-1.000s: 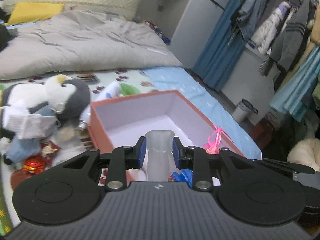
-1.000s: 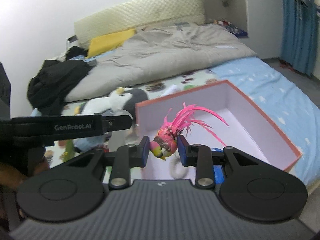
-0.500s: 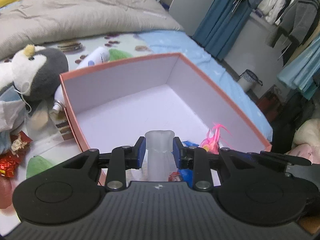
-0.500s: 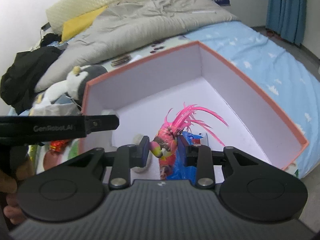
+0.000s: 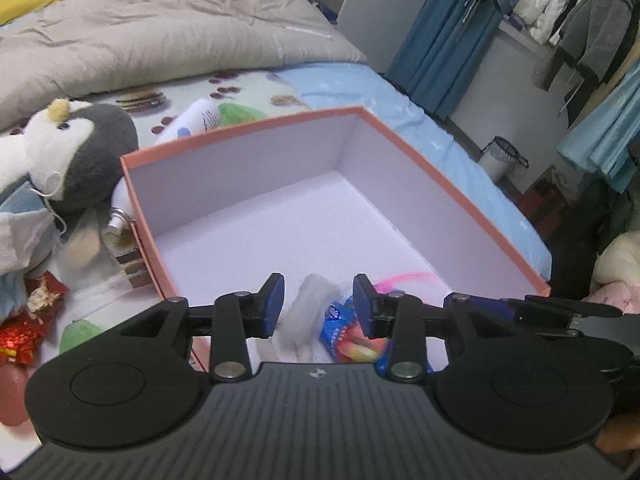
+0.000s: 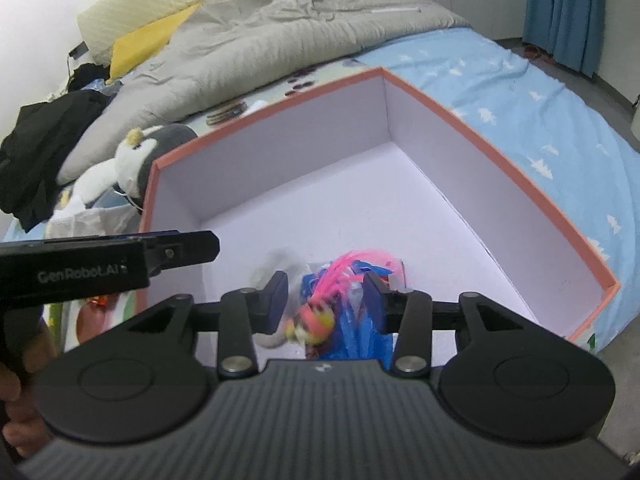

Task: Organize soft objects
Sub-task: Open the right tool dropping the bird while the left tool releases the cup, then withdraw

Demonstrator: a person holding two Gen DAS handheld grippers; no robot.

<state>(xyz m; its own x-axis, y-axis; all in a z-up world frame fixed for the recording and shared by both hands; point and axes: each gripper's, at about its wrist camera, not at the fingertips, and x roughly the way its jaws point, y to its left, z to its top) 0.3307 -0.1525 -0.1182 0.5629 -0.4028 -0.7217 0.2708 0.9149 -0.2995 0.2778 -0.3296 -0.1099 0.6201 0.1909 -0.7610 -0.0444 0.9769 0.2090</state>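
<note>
An open box with an orange rim (image 5: 448, 176) and white inside sits on the bed; it also shows in the right wrist view (image 6: 500, 152). My left gripper (image 5: 319, 306) is open over its near corner, above a translucent white soft toy (image 5: 308, 312) lying loose inside. My right gripper (image 6: 326, 304) is open, with a blurred pink feathered bird toy (image 6: 320, 308) dropping between its fingers. A blue snack packet (image 5: 340, 328) lies beside them, also in the right wrist view (image 6: 352, 332).
A grey and white penguin plush (image 5: 76, 152) lies left of the box, with a white bottle (image 5: 196, 120), red wrappers (image 5: 24, 328) and a green item (image 5: 76, 332) nearby. A grey duvet (image 5: 160, 36) covers the bed's far part. Clothes (image 5: 580, 12) hang at right.
Both grippers have opened over the box. The white soft toy has left the left gripper and lies in the box. The pink bird has left the right gripper and is falling.
</note>
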